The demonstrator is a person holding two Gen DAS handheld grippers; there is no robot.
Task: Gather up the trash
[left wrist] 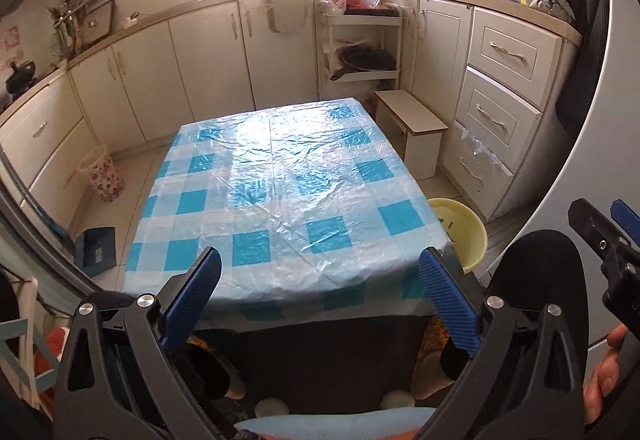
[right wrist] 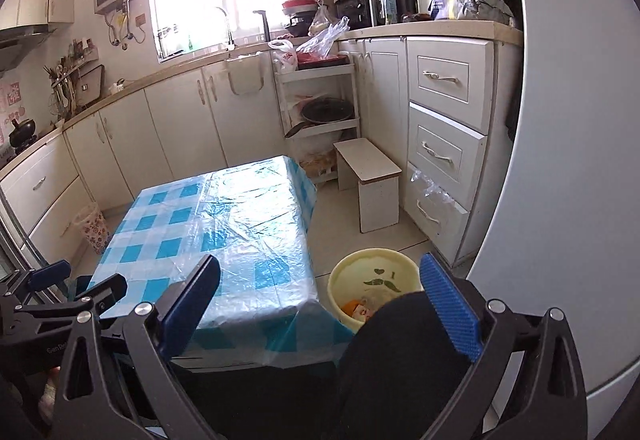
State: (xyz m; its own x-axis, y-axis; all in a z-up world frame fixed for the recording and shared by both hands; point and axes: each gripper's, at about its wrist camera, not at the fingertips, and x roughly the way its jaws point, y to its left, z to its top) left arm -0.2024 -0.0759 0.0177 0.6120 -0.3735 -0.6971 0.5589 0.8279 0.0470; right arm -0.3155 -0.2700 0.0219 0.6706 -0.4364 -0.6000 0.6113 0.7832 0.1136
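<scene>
Pale yellow plastic bin (right wrist: pixel 376 280), scraps inside, is seen at four o'clock of the blue-checked plastic-covered table (left wrist: pixel 280 176). Left gripper (left wrist: pixel 320 300) and right gripper (right wrist: pixel 320 304) are held wide, empty. No trash is visible on the table; loose film could be snagged.

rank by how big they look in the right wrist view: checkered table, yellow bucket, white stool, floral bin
1. checkered table, far the largest
2. yellow bucket and white stool look about alike; the bucket is nearer and partly hidden, so no ranking between them
3. floral bin, smallest, also the farthest
</scene>
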